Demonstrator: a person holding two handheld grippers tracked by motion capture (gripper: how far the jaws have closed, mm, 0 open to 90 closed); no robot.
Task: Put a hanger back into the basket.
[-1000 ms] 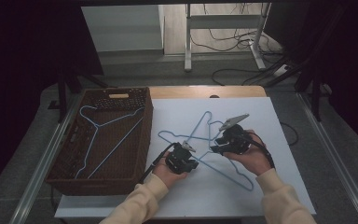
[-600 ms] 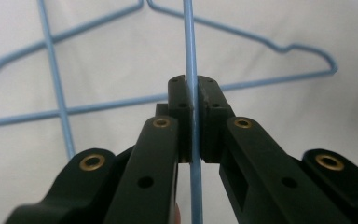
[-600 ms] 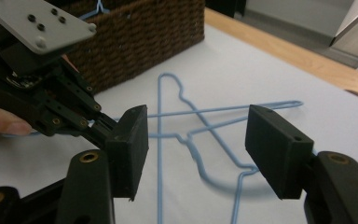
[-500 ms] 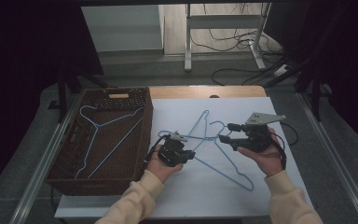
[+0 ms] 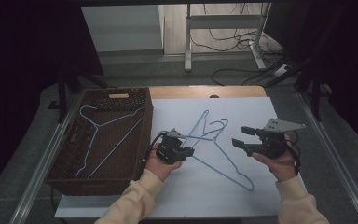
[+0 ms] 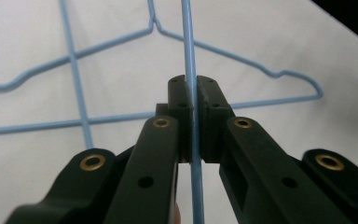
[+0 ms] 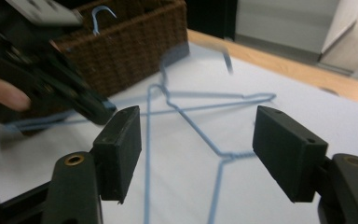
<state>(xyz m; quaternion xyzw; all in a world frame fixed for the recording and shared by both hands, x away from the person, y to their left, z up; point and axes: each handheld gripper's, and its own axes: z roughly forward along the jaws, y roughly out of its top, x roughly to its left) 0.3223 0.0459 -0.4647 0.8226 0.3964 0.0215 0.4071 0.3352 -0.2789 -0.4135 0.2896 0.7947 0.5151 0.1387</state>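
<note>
Clamping a thin blue wire, the left hand-held gripper (image 5: 188, 151) has its jaws pressed together on one bar of a blue hanger (image 5: 223, 161), as the left gripper view confirms: the wire runs straight up between the two black pads (image 6: 179, 100). That hanger lies partly raised over the white table (image 5: 261, 107), crossing a second blue hanger (image 5: 212, 133) whose hook points toward the far edge. The right hand-held gripper (image 5: 239, 136) sits to the right of both hangers, clear of them, held level and pointing toward the left one; its jaws have just been opening and now stand wide apart with nothing between them. In the right gripper view the pads (image 7: 121, 149) frame the crossed wires on the white surface without touching either. Left of the white sheet stands a brown wicker basket (image 5: 142, 140), its near wall just beside the left hand. Inside it lie two more light blue hangers (image 5: 100, 135), overlapping, hooks toward the far end. Both forearms wear cream sleeves (image 5: 135, 198). Beyond the table a strip of wood edge (image 5: 205, 91) shows, then grey floor with cables.
</note>
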